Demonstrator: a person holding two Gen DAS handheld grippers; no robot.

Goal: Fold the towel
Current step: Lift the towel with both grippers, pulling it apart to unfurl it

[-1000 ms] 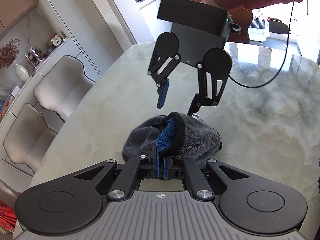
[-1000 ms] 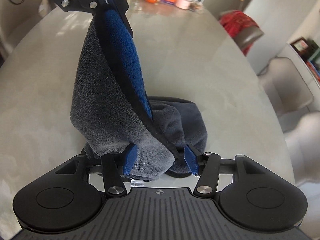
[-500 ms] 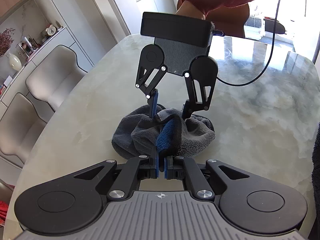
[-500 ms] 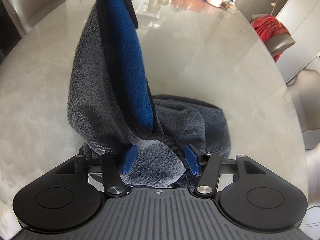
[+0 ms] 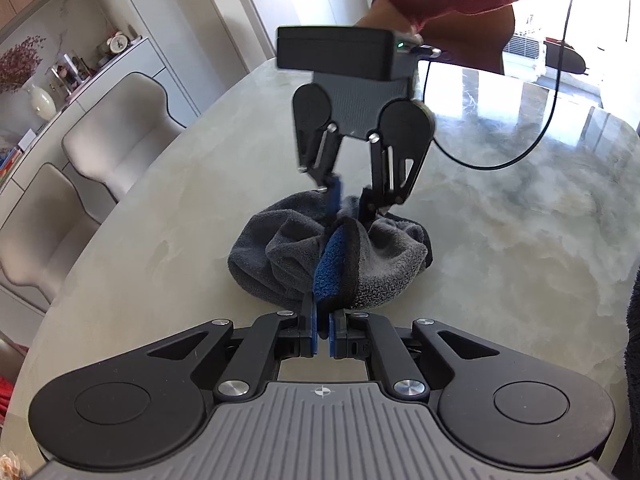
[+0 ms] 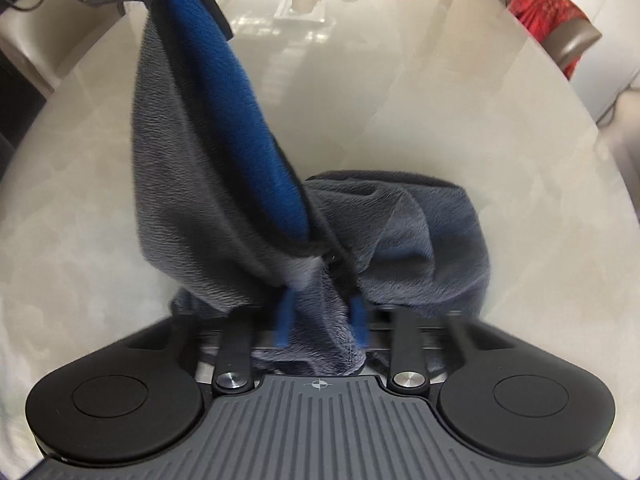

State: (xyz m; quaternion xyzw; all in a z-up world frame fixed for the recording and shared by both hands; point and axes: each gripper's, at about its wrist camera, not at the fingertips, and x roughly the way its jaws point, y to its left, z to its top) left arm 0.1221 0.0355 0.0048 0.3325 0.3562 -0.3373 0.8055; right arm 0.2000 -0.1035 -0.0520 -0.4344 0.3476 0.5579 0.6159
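Claws closing in on the crumpled grey plush towel with a blue underside (image 5: 332, 256), heaped mid-way across the pale marble-look counter (image 5: 520, 216).
Left claw (image 5: 323, 330) is clenched on a lifted blue-lined edge; the right claw (image 6: 322, 320), wider a second ago, has narrowed around a second fold at the heap's 12 o'clock side, though blur hides whether it has fully gripped. With two holds, spreading the towel flat likely comes next.

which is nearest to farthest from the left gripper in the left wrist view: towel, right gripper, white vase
1. towel, pinched in the left gripper
2. right gripper, straight ahead, over the towel's far side
3. white vase, far left on the sideboard
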